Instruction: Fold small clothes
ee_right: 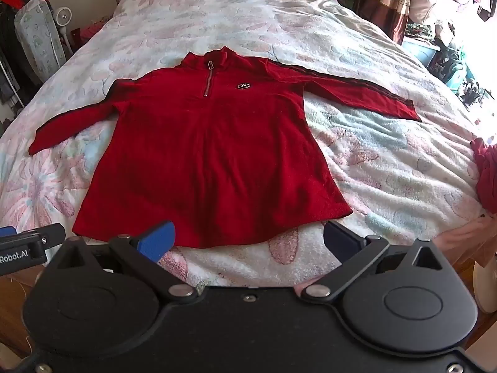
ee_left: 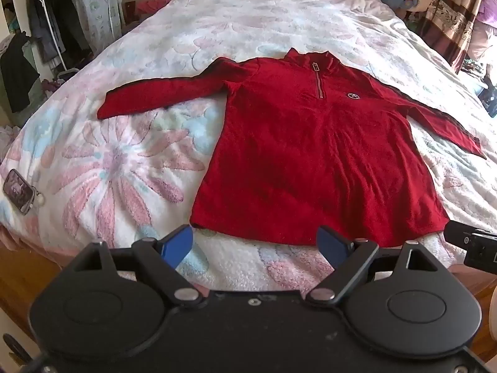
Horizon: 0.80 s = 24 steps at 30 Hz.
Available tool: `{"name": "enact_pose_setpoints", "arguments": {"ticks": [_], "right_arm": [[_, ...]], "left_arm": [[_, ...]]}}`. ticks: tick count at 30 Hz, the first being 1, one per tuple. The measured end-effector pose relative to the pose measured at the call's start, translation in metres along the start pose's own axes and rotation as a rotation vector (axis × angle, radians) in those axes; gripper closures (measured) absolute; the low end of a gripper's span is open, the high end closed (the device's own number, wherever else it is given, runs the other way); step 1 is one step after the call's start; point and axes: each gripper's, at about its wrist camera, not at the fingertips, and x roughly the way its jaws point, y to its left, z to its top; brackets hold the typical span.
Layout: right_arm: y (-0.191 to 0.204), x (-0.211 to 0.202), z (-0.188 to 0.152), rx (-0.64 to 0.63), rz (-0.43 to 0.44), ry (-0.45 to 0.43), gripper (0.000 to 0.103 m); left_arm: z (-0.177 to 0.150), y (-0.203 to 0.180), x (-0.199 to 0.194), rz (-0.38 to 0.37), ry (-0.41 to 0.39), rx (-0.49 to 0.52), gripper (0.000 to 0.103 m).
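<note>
Red top point(ee_left: 310, 155) lies flat, front up, on the floral bedspread point(ee_left: 124, 161), both sleeves spread wide, collar at the far end; left gripper point(ee_left: 256, 245) and right gripper point(ee_right: 248, 241) hover near the hem, jaws spread, gripping nothing, phone point(ee_left: 18, 191) at the bed's left edge

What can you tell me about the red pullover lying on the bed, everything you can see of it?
The red pullover lies face up, flat and unfolded on the floral bedspread, collar pointing away from the cameras. It looks like soft fleece, with a stand-up collar, a short silver zip, a small oval chest badge and dark stripes along both spread sleeves. The body is lightly wrinkled. Only the bedspread touches it; neither tool does.
</note>
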Motion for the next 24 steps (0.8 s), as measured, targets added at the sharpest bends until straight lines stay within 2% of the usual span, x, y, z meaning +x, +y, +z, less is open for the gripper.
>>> {"name": "enact_pose_setpoints", "arguments": {"ticks": [24], "right_arm": [[-0.0012,0.0007,-0.0001,-0.001,0.0,0.004,0.0]], "left_arm": [[-0.0004,-0.0007,0.0016,0.003,0.002,0.008,0.014]]}}
